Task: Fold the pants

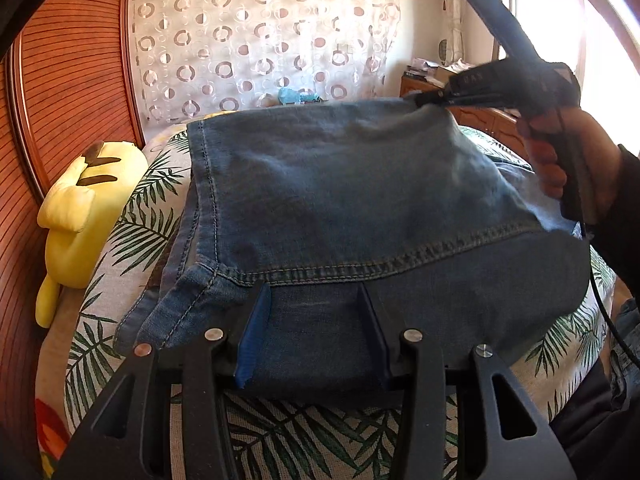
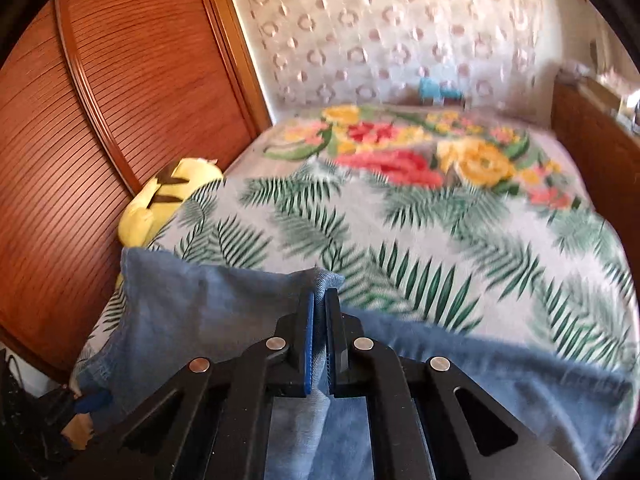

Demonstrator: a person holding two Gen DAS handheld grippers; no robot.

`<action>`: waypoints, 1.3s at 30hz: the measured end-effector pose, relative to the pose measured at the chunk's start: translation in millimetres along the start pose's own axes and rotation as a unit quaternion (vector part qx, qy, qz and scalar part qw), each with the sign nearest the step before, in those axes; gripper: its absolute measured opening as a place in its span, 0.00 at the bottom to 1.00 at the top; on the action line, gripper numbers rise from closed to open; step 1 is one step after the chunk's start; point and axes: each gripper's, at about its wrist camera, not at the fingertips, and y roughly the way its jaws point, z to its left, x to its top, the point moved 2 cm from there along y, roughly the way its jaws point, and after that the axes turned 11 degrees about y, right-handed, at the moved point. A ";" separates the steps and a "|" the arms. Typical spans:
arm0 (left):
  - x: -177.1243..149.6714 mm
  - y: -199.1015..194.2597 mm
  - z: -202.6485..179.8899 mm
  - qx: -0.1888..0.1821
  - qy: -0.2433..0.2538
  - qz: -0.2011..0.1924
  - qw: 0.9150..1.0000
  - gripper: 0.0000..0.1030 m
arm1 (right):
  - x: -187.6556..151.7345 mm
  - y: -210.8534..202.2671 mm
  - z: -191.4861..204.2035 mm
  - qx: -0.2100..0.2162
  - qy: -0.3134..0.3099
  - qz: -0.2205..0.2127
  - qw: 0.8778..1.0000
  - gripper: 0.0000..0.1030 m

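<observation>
Nearest the left wrist camera, the left gripper sits with its jaws partly apart, and the folded near edge of the pants lies between its two fingers; whether the pads press the denim cannot be told from this view. The pants, blue jeans, are spread over the bedspread, a light cover printed with green palm leaves, with a stitched seam running across the fabric just beyond the fingers. At the far right corner of the denim, the right gripper is clamped on the cloth, held by a hand in a dark sleeve. The right wrist view confirms this: the right gripper has its blue pads closed on a pinched ridge of pants fabric, raised above the bedspread. To the left, a yellow plush toy lies against a wooden slatted panel. Farthest back hangs a circle-patterned curtain.
</observation>
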 end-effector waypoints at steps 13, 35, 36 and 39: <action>-2.5 -5.2 1.0 -0.006 -0.008 -0.002 1.000 0.45 | -3.4 -9.9 39.2 -0.022 -0.058 -0.044 0.997 0.04; 0.4 -8.5 1.8 -0.010 -0.010 0.002 1.000 0.45 | -1.5 -16.1 21.3 -0.030 -0.043 -0.036 0.998 0.21; 1.6 -9.8 1.9 -0.012 -0.011 0.002 1.000 0.45 | -7.2 -23.7 14.3 -0.031 -0.041 -0.038 0.998 0.28; 5.9 -16.1 -0.8 -0.013 -0.009 -0.005 1.000 0.45 | -29.3 -53.5 -8.9 -0.040 -0.034 -0.047 0.997 0.39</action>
